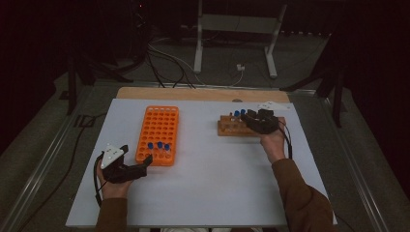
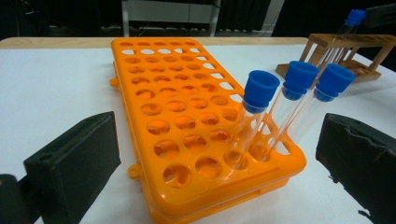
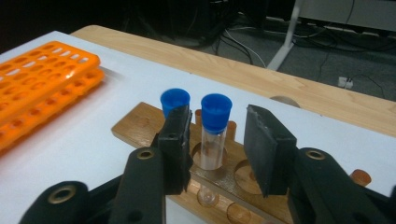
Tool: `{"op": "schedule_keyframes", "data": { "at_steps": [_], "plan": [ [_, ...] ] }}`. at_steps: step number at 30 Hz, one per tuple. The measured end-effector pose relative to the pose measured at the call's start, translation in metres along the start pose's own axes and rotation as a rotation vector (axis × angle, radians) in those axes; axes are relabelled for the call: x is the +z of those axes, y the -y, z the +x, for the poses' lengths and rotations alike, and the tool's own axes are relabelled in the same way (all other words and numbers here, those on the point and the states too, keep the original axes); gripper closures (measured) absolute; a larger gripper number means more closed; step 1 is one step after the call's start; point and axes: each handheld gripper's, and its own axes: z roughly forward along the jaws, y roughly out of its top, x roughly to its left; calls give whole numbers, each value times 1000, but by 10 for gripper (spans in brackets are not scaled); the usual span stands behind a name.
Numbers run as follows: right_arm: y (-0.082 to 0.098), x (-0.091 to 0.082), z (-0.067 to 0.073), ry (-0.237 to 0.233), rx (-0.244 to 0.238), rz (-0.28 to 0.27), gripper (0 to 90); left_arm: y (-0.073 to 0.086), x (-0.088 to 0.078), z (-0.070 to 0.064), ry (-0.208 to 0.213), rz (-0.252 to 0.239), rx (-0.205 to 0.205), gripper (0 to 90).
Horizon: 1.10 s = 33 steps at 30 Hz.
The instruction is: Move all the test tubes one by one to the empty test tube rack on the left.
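The right gripper (image 3: 217, 154) has its jaws set either side of an upright blue-capped tube (image 3: 215, 133) in the wooden rack (image 3: 140, 122) on the desk, a gap showing at the right pad; beyond, the left gripper (image 1: 137, 155) stands open at the orange rack (image 1: 158, 129).

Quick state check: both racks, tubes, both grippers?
Orange rack: flat on table, three capped tubes leaning in near corner holes.
Wooden rack: two blue-capped tubes standing in it.
Right gripper: jaws around one capped tube, gaps on both sides, not gripping.
Left gripper: open, holds nothing, at orange rack's near end.
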Motion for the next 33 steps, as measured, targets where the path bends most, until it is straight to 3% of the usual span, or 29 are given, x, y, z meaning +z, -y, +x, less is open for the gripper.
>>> {"op": "schedule_keyframes", "data": {
  "at_steps": [17,33],
  "plan": [
    [8,20,5,42,14,5,709,0,0,1,3,3,-5,7],
    [11,21,8,46,31,-4,764,1,0,1,5,9,-6,7]
  ]
}}
